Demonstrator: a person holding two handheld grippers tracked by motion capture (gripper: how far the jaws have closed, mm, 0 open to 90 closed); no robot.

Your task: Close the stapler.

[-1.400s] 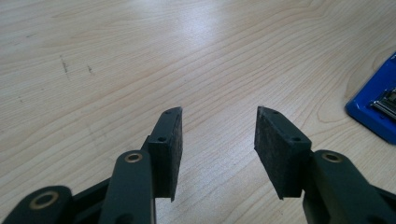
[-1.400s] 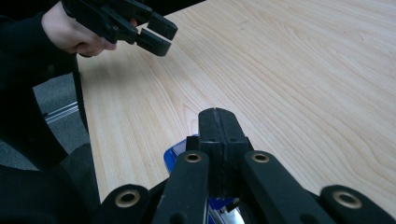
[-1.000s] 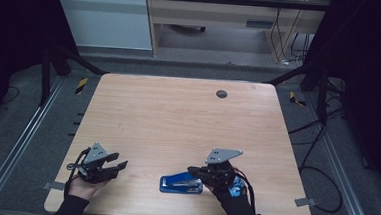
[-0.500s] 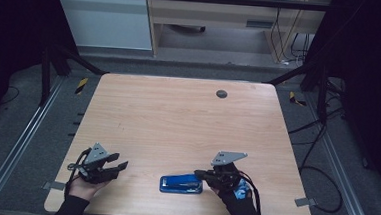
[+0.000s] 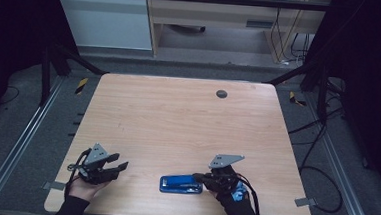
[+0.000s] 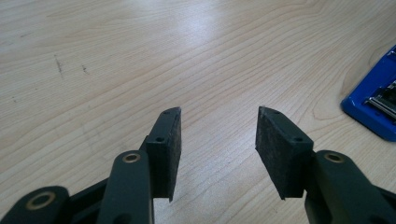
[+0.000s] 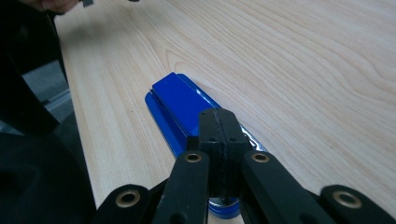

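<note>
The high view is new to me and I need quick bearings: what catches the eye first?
A bright blue flat case lies near the front edge of the pale wooden table. The right gripper is at its right end, jaws closed together above it. The left gripper waits at the front left with jaws apart and nothing between them.

Wooden table (image 5: 177, 122): pale grain, rounded corners, faint scuff marks on the surface in the left gripper view. 1 small dark round grommet (image 5: 222, 94) set in the tabletop near the far edge, right of centre. Grey carpeted floor (image 5: 32, 128) around the table. Metal rails (image 5: 21, 142) run along both sides of it. 2 yellow-black striped tape marks (image 5: 81, 85) on the floor by the far corners. Beyond the table, a light wooden desk (image 5: 209, 18) with cables (image 5: 288, 38) hanging at its right.
</note>
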